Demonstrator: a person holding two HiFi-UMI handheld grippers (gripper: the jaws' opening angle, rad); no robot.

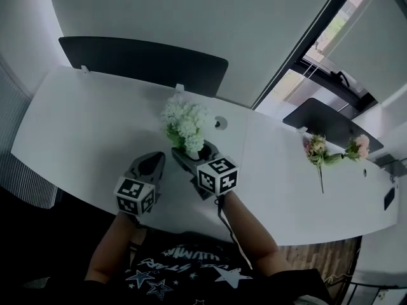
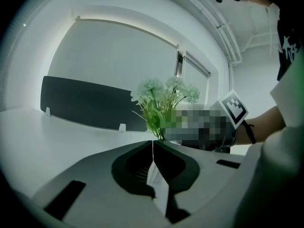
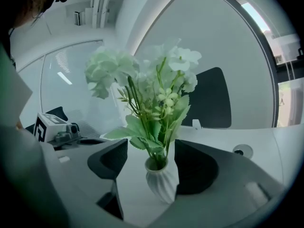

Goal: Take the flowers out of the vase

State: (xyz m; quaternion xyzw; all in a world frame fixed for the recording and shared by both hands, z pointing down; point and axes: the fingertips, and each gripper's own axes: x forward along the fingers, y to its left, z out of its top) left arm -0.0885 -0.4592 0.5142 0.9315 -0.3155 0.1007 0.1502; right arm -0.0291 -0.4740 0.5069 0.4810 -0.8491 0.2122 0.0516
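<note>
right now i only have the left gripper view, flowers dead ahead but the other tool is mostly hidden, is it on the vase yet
Observer: Not gripping. The right tool is open, with one jaw on each side of the white ribbed vase and a clear gap on one side.
Operator: are the flowers in it
Observer: Yes. The white flowers stand upright with their stems in the vase's mouth.
Operator: anything else on the table
Observer: A loose pink sprig lies flat on the table, off to the person's right and well apart from the vase.
</note>
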